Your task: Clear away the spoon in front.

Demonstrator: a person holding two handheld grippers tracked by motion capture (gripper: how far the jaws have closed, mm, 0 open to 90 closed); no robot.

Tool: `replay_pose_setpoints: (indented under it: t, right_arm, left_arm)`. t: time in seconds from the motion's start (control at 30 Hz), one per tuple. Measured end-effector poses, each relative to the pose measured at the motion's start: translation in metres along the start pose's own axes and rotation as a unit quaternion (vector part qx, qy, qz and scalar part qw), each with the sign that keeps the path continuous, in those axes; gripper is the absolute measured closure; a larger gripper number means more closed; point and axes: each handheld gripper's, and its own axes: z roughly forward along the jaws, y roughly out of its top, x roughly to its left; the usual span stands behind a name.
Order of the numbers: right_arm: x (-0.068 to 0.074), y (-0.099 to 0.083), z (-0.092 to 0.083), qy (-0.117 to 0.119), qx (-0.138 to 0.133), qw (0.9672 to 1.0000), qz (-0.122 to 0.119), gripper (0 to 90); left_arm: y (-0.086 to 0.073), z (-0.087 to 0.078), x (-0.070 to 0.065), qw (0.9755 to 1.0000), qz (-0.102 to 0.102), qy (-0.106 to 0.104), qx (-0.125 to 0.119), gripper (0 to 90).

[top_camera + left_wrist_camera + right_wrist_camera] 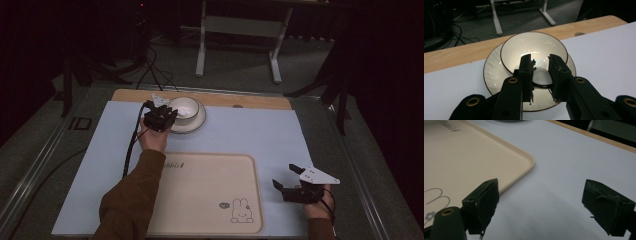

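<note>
Two grippers apart, left gripper (541, 72) straddling bowl (534, 50) rim, right gripper (554, 202) wide beside tray (486, 165)

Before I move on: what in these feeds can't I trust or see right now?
- Left gripper on the bowl: left gripper view, the black jaws straddle the near rim and cover the contact, so a firm grip is unconfirmed.
- Plate near edge: same view, behind the gripper body.
- Tray lettering: high view, too small to read.
- Tray: right gripper view, cut off at left.
</note>
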Motion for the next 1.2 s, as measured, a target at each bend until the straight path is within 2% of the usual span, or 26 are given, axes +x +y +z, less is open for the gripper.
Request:
replay_pose_setpoints:
  t: [0.27, 0.83, 1.2]
  right_arm:
    - [0.000, 0.000, 0.000, 0.000, 0.000, 1.0000, 0.001, 14.0]
    - [0.000, 0.000, 0.000, 0.000, 0.000, 1.0000, 0.001, 14.0]
    - [0.001, 0.000, -0.001, -0.001, -0.001, 1.0000, 0.003, 13.9]
  left_arm:
    - [0.007, -0.015, 0.000, 0.9999, -0.002, -0.005, -0.010, 73.9]
    - [0.013, -0.048, -0.003, 0.9996, 0.012, -0.013, -0.021, 73.9]
    - [0.006, -0.061, -0.005, 0.9998, 0.013, 0.000, -0.017, 73.9]
